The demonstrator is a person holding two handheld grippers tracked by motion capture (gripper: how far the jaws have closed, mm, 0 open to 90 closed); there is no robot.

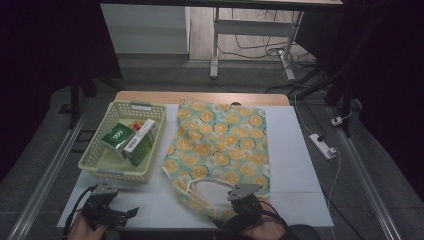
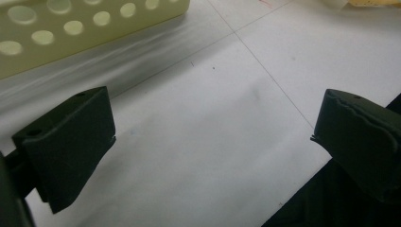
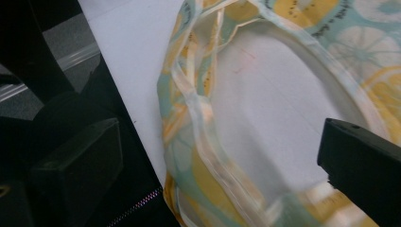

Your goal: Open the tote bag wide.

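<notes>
Yellow-and-teal patterned cloth bag [image 1: 220,142] lies flat mid-table, its handle end toward the person. The right gripper [image 3: 222,161] hovers low over that handle, jaws wide apart, holding nothing. The left gripper [image 2: 210,137], also wide open and empty, rests near the table's front edge beside the basket [image 1: 95,155].

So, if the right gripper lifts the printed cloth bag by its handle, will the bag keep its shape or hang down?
It will probably hang down: the bag lies flat and wrinkled on the table, so the cloth looks soft. It seems light, since it appears thin and empty. The handle is a narrow folded strip, so it may slip or bunch between the jaws of the right gripper.
</notes>
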